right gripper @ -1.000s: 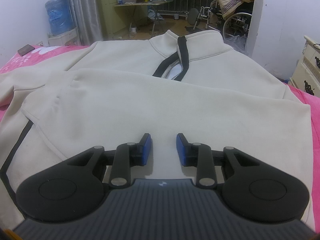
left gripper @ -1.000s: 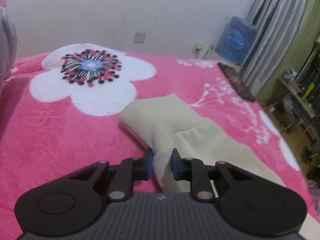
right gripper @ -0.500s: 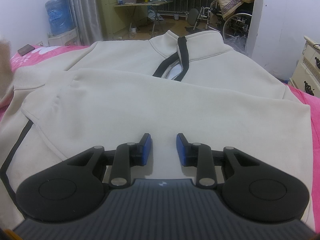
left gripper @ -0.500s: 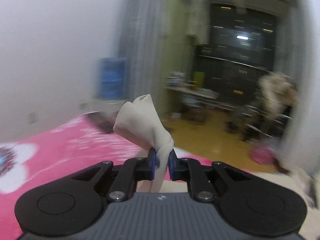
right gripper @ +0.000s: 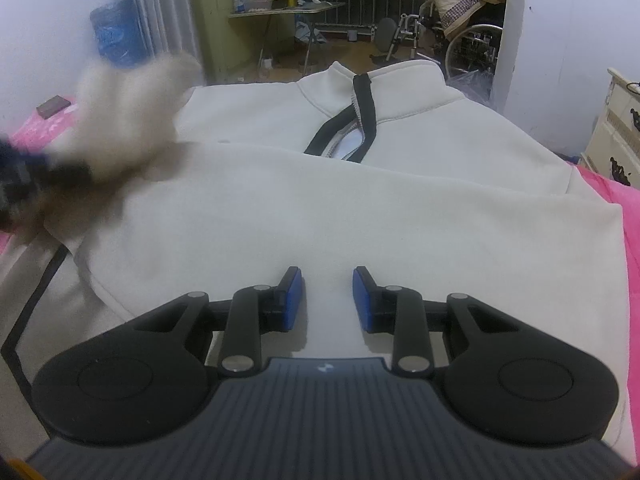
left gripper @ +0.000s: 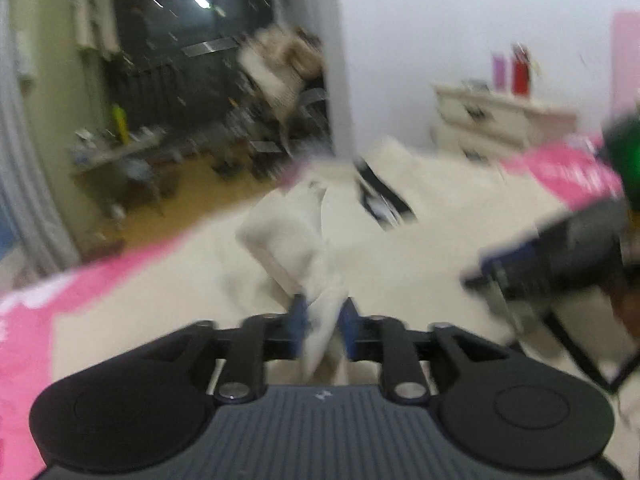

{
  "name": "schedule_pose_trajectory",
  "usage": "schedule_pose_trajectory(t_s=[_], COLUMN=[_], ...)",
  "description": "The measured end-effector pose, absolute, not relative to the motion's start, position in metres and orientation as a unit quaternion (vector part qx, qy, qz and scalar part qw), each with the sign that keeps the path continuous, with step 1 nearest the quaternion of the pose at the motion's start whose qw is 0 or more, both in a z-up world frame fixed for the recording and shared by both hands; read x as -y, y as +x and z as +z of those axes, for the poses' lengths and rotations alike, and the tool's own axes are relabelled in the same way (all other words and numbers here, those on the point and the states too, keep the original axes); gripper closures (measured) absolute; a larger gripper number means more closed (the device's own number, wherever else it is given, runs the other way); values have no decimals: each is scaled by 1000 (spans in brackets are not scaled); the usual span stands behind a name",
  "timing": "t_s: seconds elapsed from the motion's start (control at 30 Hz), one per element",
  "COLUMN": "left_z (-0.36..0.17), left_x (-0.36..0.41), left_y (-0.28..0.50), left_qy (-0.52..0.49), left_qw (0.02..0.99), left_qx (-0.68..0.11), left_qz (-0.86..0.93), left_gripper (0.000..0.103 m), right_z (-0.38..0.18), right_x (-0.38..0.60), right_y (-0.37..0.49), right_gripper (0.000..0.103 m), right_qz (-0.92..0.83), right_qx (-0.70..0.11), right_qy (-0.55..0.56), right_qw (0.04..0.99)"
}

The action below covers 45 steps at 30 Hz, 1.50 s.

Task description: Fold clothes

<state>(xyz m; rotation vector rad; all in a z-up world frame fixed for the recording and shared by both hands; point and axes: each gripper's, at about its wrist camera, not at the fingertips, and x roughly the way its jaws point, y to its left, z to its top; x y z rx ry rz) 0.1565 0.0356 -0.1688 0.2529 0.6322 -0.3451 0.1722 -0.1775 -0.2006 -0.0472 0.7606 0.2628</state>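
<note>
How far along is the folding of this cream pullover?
Done: one sleeve already lies folded across the cream pullover on the pink blanket. In hand: the left gripper, jaws just opening, has the other sleeve cuff between its pads over the chest. The right gripper hovers open. Left: laying that sleeve flat and folding the body.
</note>
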Motion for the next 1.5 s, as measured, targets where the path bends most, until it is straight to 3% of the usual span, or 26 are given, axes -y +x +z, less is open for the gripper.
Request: schedule_pose_trajectory(t_s=[0.1,0.2,0.33,0.63,0.83,0.93,1.0,1.03,1.5], left_z=[-176,-172,-170,-165,-180,-193,-200,-202,-206], left_x=[-26,-20,-23,-19,-2,9,12,11,-6], left_y=[149,138,133,121,115,118,123,125,130], left_qy=[134,147,137,155,196,224,232,225,182], left_qw=[919,916,915,923,899,888,885,885,888], left_qx=[-315,-296,-294,-262,-265,-275,-286,-294,-319], left_qz=[-197,-227,-238,-237,-287,-292,-285,-284,-276], left_gripper=[33,26,25,26,27,27,27,27,27], right_z=[-198,-194,-182,-177,-195,-200,-201,-198,-68], right_x=[179,185,198,212,184,174,167,166,235], right_y=[176,182,187,201,221,227,229,230,190], right_gripper=[75,73,56,55,55,71,94,97,100], right_qz=[132,138,145,212,235,254,258,261,229], right_qx=[-380,-399,-425,-453,-493,-502,-504,-500,-306], right_qy=[-18,0,64,319,306,306,299,295,251], right_qw=[915,907,891,805,780,768,768,771,889])
